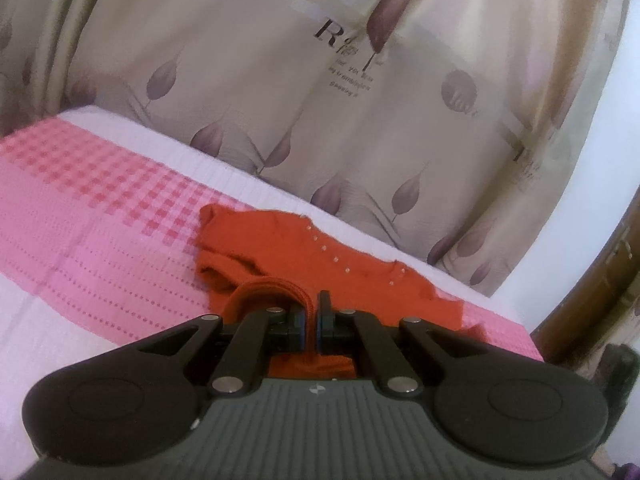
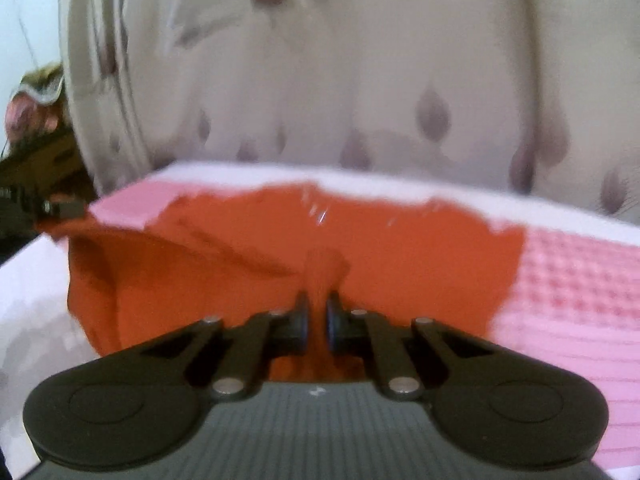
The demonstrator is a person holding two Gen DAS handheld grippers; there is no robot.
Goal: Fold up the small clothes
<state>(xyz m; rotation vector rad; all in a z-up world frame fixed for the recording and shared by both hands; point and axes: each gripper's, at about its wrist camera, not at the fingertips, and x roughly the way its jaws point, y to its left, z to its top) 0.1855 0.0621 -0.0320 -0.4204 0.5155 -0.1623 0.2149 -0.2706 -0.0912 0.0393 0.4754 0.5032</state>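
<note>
A small orange-red knit garment [image 1: 304, 248] with a row of tiny studs lies on the pink-and-white bedcover [image 1: 100, 208]. My left gripper [image 1: 312, 312] is shut on a ribbed hem of the garment, which loops up over its left finger. In the blurred right wrist view the same garment [image 2: 400, 248] spreads across the bed. My right gripper [image 2: 317, 312] is shut on a pinched fold of that cloth, which rises as a small peak between the pads. At the left edge of that view the tip of the left gripper [image 2: 60, 210] holds the garment's lifted corner.
A beige curtain [image 1: 320, 100] with purple leaf prints hangs right behind the bed's far edge. Dark wooden furniture [image 1: 600, 280] stands at the right in the left wrist view. A cluttered dark shelf [image 2: 36, 152] sits at the far left in the right wrist view.
</note>
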